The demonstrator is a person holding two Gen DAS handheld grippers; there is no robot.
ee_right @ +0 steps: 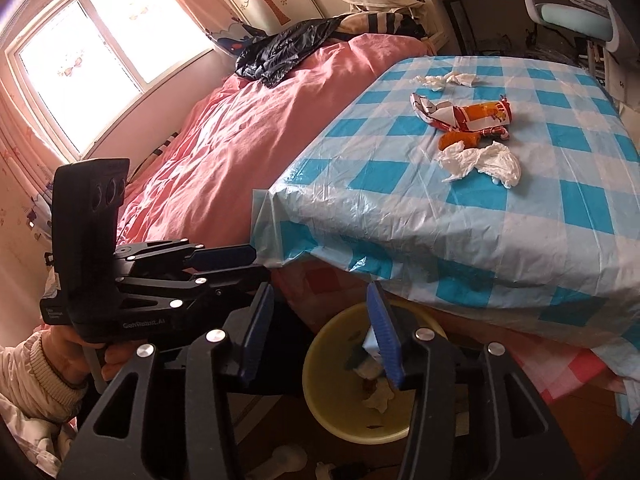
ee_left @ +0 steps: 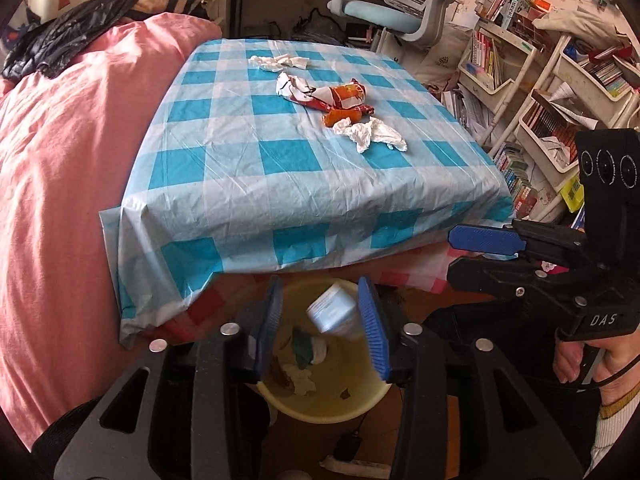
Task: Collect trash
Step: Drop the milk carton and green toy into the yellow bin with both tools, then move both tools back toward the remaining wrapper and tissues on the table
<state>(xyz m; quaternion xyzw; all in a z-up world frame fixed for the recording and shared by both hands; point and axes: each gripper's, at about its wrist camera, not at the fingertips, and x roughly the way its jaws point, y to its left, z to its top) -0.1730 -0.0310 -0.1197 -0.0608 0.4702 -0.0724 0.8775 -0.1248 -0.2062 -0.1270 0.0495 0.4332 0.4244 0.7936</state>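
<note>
Trash on table: two crumpled white tissues (ee_left: 374,134) (ee_left: 279,61) and crushed orange-and-white snack wrappers (ee_left: 325,96) are seen lying on the blue-checked plastic tablecloth (ee_left: 248,184), toward the side of the table far from the yellow bin.
Trash in bin: a yellow bin (ee_left: 332,404) is placed on the floor just below the near table edge, judged so that items can be dropped straight down from it; tissue scraps and a dark green scrap (ee_left: 302,350) are seen on its bottom.
Falling item: a small pale-blue-and-white pack (ee_left: 334,312), blurred, is seen above the bin's opening between the left gripper's pads, with no pad pressed on it; it is judged to be dropping in.
Left gripper (ee_left: 323,332): held directly over the bin, pointed downward, jaws parted and nothing gripped.
Right gripper (ee_right: 320,336): held beside the left one, over the bin's rim (ee_right: 320,344), jaws spread, nothing between them; the steep aim is judged to suit a release into the bin.
Surroundings: a pink duvet (ee_left: 60,200) lies beside the table, on the side away from the bin's right, with a black jacket (ee_left: 52,46) thrown on it.
Progress: judged partly done, since the tabletop pieces are not yet collected.
</note>
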